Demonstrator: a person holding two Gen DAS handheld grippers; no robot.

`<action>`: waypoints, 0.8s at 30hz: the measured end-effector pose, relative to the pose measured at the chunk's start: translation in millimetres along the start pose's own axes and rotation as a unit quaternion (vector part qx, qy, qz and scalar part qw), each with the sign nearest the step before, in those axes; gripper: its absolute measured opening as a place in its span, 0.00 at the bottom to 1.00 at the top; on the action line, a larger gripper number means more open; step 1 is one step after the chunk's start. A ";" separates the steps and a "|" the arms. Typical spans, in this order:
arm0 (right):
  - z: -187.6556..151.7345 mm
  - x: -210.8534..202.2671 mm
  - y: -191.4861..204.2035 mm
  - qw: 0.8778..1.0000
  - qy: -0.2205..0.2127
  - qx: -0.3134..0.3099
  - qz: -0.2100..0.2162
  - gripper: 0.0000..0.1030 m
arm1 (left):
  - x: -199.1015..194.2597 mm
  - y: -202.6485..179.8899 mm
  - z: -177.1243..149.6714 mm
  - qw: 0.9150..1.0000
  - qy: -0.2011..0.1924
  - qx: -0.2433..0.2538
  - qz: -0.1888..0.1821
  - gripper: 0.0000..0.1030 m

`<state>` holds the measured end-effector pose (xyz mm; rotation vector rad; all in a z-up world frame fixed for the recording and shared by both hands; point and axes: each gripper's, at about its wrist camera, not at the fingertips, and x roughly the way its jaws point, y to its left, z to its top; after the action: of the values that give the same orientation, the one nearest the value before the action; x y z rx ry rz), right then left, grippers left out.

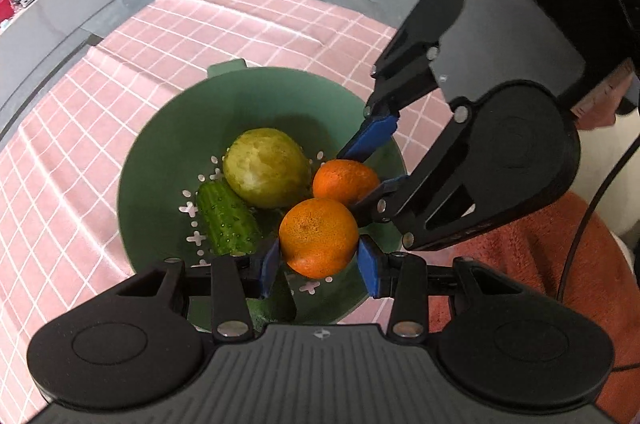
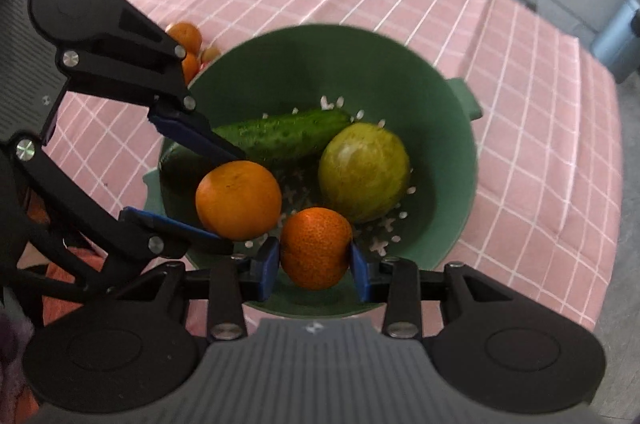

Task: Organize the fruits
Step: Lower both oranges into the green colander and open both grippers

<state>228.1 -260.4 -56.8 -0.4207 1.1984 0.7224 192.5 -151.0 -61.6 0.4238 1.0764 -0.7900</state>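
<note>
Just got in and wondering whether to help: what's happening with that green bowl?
A person is sorting fruit with a handheld gripper in each hand. The left gripper grips one orange and the right gripper grips another orange, both over the green strainer bowl. A cucumber and a yellow-green fruit lie inside it.
</note>
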 end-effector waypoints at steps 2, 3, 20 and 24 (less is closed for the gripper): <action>3.3 5.7 -1.9 1.000 0.011 -0.006 0.001 0.34 | 2.2 2.0 1.4 1.000 0.004 0.002 -0.004 0.46; 4.5 8.0 -2.9 1.000 0.015 -0.007 0.003 0.34 | 2.9 2.5 2.0 1.000 0.005 0.002 -0.005 0.46; 8.5 16.2 -5.8 0.999 0.032 -0.003 0.002 0.36 | -1.0 -0.8 -2.1 1.000 0.000 0.002 -0.005 0.57; 8.0 8.1 -2.5 1.000 0.016 0.004 -0.008 0.43 | -16.9 -4.1 -6.7 1.000 -0.021 -0.003 0.003 0.57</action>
<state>236.8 -254.7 -62.0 -0.4372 1.2267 0.6985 181.2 -143.1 -49.1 0.4034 1.0378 -0.7868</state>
